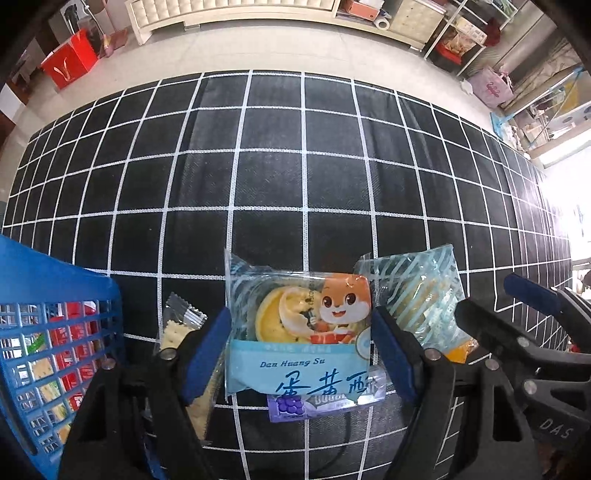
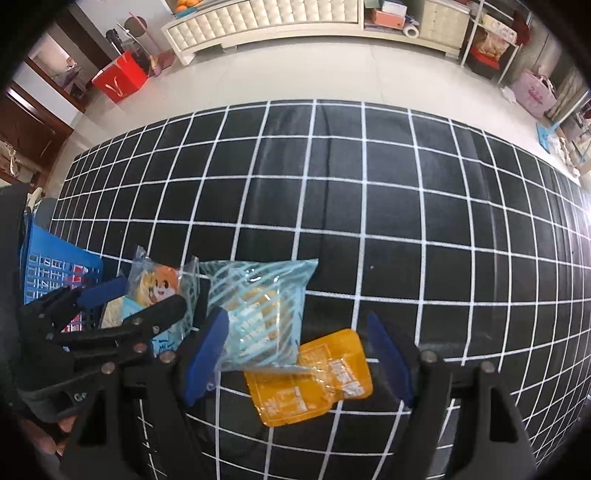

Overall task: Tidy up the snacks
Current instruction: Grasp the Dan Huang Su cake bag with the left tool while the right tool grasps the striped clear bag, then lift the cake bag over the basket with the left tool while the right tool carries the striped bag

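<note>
A light-blue pastry packet with a cartoon squirrel [image 1: 303, 332] lies between the fingers of my left gripper [image 1: 299, 354], which is open; its blue pads [image 1: 207, 354] flank the packet's two sides. Under it are a purple grape packet [image 1: 291, 406] and a clear cracker packet [image 1: 177, 328]. The blue basket [image 1: 74, 284] stands just to the left, holding red packets and crackers. My right gripper [image 2: 295, 350] hovers open over a striped light-blue packet [image 2: 258, 306] and an orange packet [image 2: 310, 376]. The right wrist view also shows the left gripper [image 2: 140, 295] around the squirrel packet [image 2: 159, 288].
Everything rests on a table under a black cloth with a white grid [image 2: 369, 203], which stretches away far and right. Beyond its far edge is pale floor with a red bag [image 2: 122, 77], a cream cabinet [image 2: 266, 18], shelves and a pink bag [image 2: 535, 96].
</note>
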The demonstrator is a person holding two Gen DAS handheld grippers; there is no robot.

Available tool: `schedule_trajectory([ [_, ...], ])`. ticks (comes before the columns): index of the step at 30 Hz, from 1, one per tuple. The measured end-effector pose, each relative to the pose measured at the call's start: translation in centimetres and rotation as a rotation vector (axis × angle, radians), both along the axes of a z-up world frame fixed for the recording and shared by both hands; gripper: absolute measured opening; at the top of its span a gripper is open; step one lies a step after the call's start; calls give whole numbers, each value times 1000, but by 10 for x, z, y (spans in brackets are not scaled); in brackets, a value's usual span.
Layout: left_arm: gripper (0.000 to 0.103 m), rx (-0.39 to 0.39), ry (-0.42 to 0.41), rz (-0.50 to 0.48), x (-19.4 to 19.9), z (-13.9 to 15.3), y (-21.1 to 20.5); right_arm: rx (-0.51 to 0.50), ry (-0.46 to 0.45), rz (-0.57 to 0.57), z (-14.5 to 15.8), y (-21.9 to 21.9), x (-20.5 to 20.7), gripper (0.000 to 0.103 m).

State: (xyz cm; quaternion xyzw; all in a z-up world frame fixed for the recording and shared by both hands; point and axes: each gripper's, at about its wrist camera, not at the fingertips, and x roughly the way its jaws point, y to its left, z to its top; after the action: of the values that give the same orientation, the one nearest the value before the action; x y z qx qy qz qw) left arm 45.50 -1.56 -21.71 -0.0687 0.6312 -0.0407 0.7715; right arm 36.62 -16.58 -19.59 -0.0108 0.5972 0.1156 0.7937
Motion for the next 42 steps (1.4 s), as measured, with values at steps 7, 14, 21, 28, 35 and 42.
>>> schedule_trajectory([
  [7, 78, 46, -7, -48, 0, -6, -7, -19, 7, -13, -5, 1, 2, 81],
  [14, 77, -9, -5, -24, -6, -6, 4, -24, 38, -24, -17, 1, 5, 81],
  [21, 63, -13, -28, 41, -17, -1, 30, -36, 47, -1, -27, 16, 10, 81],
  [28, 62, -40, -36, 84, -22, 1, 53, -1, 54, 16, -35, 29, 11, 77],
  [35, 62, -77, -49, 102, -30, 5, 57, 13, 76, 46, -49, 40, 10, 63],
  [42, 62, -82, -52, 86, -47, 5, 59, -47, 33, 88, -59, 55, -1, 58],
])
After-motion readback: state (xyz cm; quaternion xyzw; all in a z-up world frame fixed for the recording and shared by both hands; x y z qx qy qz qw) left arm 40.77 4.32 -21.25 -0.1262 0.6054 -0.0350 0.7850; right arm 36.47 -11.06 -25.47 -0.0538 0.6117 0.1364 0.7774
